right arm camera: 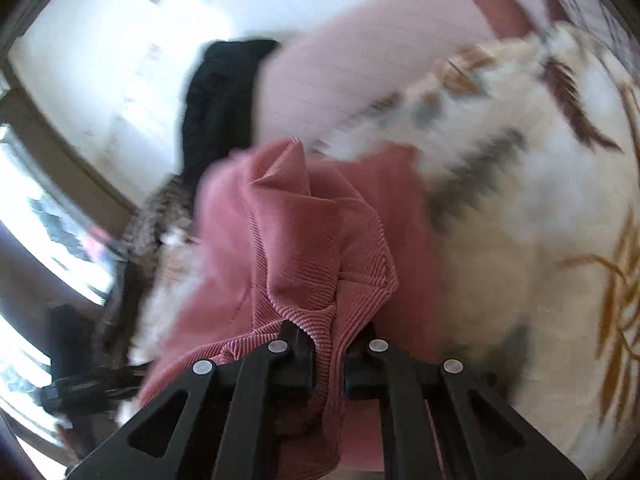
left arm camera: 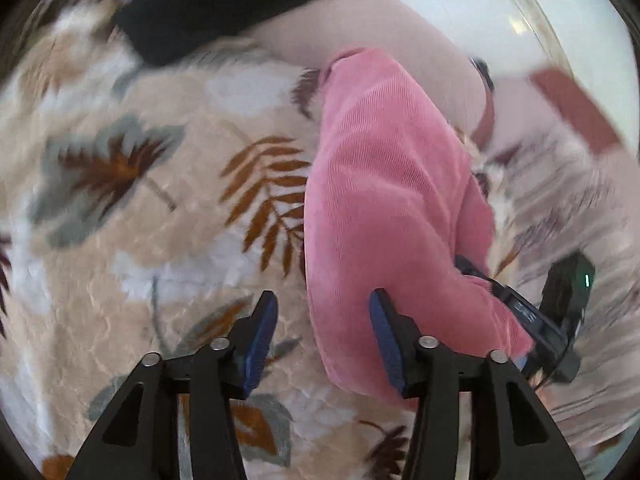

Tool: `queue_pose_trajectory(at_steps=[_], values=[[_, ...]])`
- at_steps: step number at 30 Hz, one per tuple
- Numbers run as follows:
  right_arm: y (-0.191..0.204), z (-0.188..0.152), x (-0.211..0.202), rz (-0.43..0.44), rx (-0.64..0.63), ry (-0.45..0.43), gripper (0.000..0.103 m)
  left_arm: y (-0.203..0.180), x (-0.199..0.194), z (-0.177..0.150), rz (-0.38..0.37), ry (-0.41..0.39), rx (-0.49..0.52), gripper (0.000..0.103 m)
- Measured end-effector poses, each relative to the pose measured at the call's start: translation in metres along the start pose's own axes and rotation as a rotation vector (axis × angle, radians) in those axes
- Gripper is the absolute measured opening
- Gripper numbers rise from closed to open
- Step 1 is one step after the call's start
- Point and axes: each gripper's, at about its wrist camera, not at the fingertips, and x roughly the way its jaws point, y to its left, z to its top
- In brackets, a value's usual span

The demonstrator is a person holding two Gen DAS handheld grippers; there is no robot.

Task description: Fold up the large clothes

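A pink corduroy garment hangs in a long strip over a beige blanket with a leaf print. My left gripper is open and empty; its blue pads sit just left of the garment's lower edge, above the blanket. My right gripper is shut on a bunched fold of the pink garment and holds it up. The right gripper's body also shows in the left wrist view, at the garment's lower right.
A black garment lies at the far edge of the blanket, next to a pale pink cloth. A white wall and a bright window are to the left in the right wrist view. The leaf-print blanket fills the right.
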Motion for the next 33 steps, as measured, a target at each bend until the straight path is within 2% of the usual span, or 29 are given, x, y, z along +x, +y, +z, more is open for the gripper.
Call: queue_pose_trajectory(at_steps=[2,4,6,8,11,12,13,14,15,16,18,19,21,22,23,25,26,27,28,29,31,32,33], values=[[-0.009,-0.007,0.009,-0.010,0.015,0.002,0.014,-0.021,0.000,-0.003,0.087,-0.038,0.093,0.059],[-0.019,-0.006,0.005,0.019,0.076,-0.005,0.018,-0.032,0.000,-0.003,0.151,-0.055,0.156,0.059],[-0.026,-0.002,-0.003,0.071,0.160,-0.015,0.028,-0.035,0.000,-0.002,0.154,-0.042,0.158,0.057],[-0.029,0.000,-0.012,0.125,0.230,-0.037,0.032,-0.036,0.000,-0.002,0.142,-0.031,0.152,0.056],[-0.030,0.008,-0.020,0.213,0.313,-0.072,0.054,-0.039,0.004,-0.003,0.150,-0.033,0.158,0.053],[-0.026,0.011,-0.019,0.201,0.318,-0.071,0.056,-0.041,0.004,-0.003,0.152,-0.035,0.162,0.049],[-0.018,0.017,-0.017,0.178,0.295,-0.063,0.056,-0.043,0.004,-0.002,0.157,-0.036,0.175,0.047],[-0.007,0.022,-0.019,0.145,0.224,-0.071,0.039,-0.046,0.003,-0.002,0.169,-0.038,0.192,0.046],[0.002,0.026,-0.024,0.127,0.169,-0.096,0.010,-0.048,0.001,-0.002,0.179,-0.040,0.205,0.046],[0.005,0.027,-0.032,0.115,0.134,-0.135,0.010,-0.049,-0.001,-0.003,0.187,-0.040,0.214,0.047],[-0.005,0.029,-0.040,0.115,0.163,-0.207,0.010,-0.046,0.005,-0.001,0.157,-0.015,0.202,0.049],[-0.014,0.029,-0.033,0.061,0.185,-0.193,0.010,-0.044,0.012,0.000,0.136,0.013,0.181,0.049],[-0.029,0.021,-0.002,-0.080,0.170,-0.079,0.010,-0.039,0.024,0.002,0.090,0.060,0.128,0.055],[-0.033,0.017,0.009,-0.115,0.150,-0.037,0.011,-0.038,0.028,0.004,0.067,0.076,0.105,0.058],[-0.036,0.011,0.015,-0.146,0.132,-0.023,0.014,-0.037,0.030,0.006,0.058,0.084,0.085,0.062],[-0.038,0.012,0.004,-0.114,0.165,-0.050,0.024,-0.033,0.032,0.010,0.065,0.096,0.064,0.063],[-0.040,0.014,-0.005,-0.121,0.198,-0.061,0.038,-0.030,0.033,0.011,0.057,0.101,0.055,0.063],[-0.040,0.016,-0.018,-0.154,0.226,-0.087,0.039,-0.028,0.033,0.012,0.047,0.107,0.044,0.063],[-0.036,0.017,-0.031,-0.147,0.231,-0.128,0.039,-0.026,0.033,0.012,0.042,0.110,0.035,0.063],[-0.029,0.016,-0.050,-0.097,0.221,-0.198,0.039,-0.025,0.033,0.012,0.036,0.108,0.027,0.063],[-0.014,0.011,-0.075,0.000,0.180,-0.276,0.039,-0.024,0.035,0.011,0.040,0.099,0.027,0.063],[0.000,0.006,-0.084,0.070,0.130,-0.303,0.039,-0.023,0.035,0.012,0.043,0.095,0.023,0.063],[0.010,0.004,-0.085,0.096,0.090,-0.303,0.039,-0.023,0.035,0.012,0.045,0.092,0.019,0.063]])
